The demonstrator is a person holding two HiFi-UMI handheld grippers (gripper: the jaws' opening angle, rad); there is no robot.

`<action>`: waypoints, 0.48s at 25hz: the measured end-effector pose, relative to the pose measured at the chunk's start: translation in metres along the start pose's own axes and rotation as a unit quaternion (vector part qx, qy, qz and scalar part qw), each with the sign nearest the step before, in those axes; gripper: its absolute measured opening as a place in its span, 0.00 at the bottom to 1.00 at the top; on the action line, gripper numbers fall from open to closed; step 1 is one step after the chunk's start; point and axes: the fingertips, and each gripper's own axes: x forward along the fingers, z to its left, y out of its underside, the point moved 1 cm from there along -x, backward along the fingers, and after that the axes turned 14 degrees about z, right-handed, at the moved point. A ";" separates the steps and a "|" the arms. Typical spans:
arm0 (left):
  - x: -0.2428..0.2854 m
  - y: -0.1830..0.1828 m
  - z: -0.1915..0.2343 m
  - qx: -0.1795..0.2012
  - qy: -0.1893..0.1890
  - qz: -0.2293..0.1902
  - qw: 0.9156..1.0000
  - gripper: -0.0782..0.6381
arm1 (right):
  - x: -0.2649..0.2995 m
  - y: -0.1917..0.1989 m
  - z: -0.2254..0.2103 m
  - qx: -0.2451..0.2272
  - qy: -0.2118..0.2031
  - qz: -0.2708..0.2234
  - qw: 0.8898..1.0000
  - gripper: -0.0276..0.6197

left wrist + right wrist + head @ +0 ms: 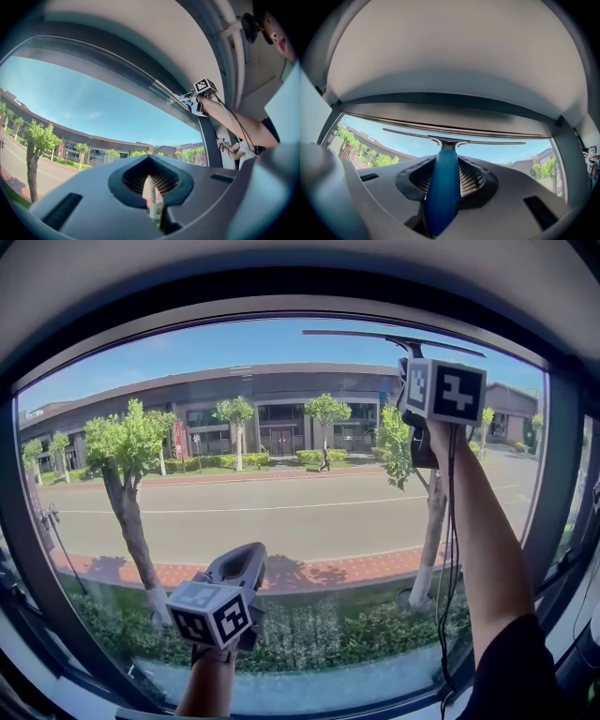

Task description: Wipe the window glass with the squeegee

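Right hand-held gripper [446,176] is clenched on the blue handle of the squeegee [375,337], arm at full stretch. The blade sits crosswise just above its jaws, at the top of the window glass [281,512] and just under the top frame [440,101]. I can't tell whether the rubber is actually on the glass.

Left hand-held gripper [150,187] is clenched on nothing. It hangs low, well below and left of the right one, close to the glass.

Risks as I see them:
- The handle is round and held only by two jaws. Side load on the long blade could twist it in the grip, so one end lifts and leaves streaks.
- At this reach, pressure is probably uneven across the blade. The end far from the gripper is likeliest to skip.
- The blade's right end is near the right mullion [553,474]. Drifting that way would catch the frame and knock the blade off line.
- Starting this close under the top frame, it could clip the frame or leave an unwiped strip.
- The cable [450,549] hangs from the right gripper along the arm. It could snag or drag on the pull down.

In the way:
- The left gripper sits below the blade's left end, so a full-height pass there would run into it. Move it aside first.
- Nothing else is on the pane; the trees, road and buildings are all beyond the glass.
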 end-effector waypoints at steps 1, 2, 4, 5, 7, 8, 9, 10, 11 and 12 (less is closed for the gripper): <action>0.001 -0.001 -0.001 0.000 0.001 -0.001 1.000 0.11 | -0.001 0.003 -0.001 0.000 0.000 0.001 1.000 0.23; 0.003 -0.003 -0.003 0.001 0.002 -0.001 1.000 0.11 | -0.001 0.005 -0.003 0.001 0.000 0.002 1.000 0.23; 0.006 -0.009 -0.005 0.005 0.003 -0.003 1.000 0.11 | -0.003 0.012 -0.005 0.003 0.000 0.004 1.000 0.23; 0.006 -0.014 -0.005 0.009 0.003 -0.005 1.000 0.11 | -0.004 0.015 -0.004 0.003 -0.001 0.005 1.000 0.23; 0.004 -0.023 -0.003 0.014 0.001 -0.013 1.000 0.11 | -0.007 0.020 0.000 0.003 -0.002 0.006 1.000 0.23; 0.004 -0.027 -0.002 0.014 0.001 -0.017 1.000 0.11 | -0.008 0.023 0.002 0.002 -0.003 0.006 1.000 0.23; 0.004 -0.030 -0.001 0.013 0.001 -0.020 1.000 0.11 | -0.009 0.027 0.003 0.001 -0.004 0.008 1.000 0.23; 0.005 -0.031 -0.002 0.012 0.001 -0.021 1.000 0.11 | -0.011 0.031 0.004 0.000 -0.004 0.009 1.000 0.23; 0.007 -0.032 -0.003 0.011 0.001 -0.022 1.000 0.11 | -0.011 0.035 0.005 -0.003 -0.004 0.010 1.000 0.23; 0.009 -0.033 -0.005 0.012 0.002 -0.022 1.000 0.11 | -0.012 0.039 0.005 -0.006 -0.004 0.012 1.000 0.23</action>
